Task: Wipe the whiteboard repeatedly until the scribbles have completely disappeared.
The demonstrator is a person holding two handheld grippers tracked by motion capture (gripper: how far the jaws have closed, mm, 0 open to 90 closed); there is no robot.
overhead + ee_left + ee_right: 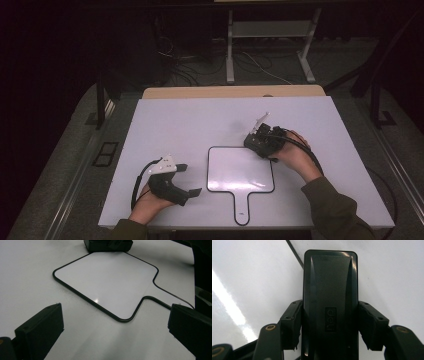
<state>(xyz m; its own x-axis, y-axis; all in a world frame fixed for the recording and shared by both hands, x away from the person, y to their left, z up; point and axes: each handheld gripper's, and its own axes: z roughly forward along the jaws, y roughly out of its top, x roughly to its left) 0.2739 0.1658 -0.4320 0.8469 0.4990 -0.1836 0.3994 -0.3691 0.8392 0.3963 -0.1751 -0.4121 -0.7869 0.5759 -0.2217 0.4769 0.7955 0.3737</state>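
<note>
**Eraser clamped over board's 1 o'clock corner**

Eraser, black and oblong, sits nearest the lens in the right gripper view, pinched by its long sides between both pads of the right gripper. In the high view that gripper holds it at the 1 o'clock corner of the board. Whether the eraser touches the surface, can't tell. Board is white, black-rimmed, lying flat on the desk, handle pointing to 6 o'clock. Left gripper rests at the board's 9 o'clock, jaws spread wide, nothing between them, aimed across at the board.
</note>
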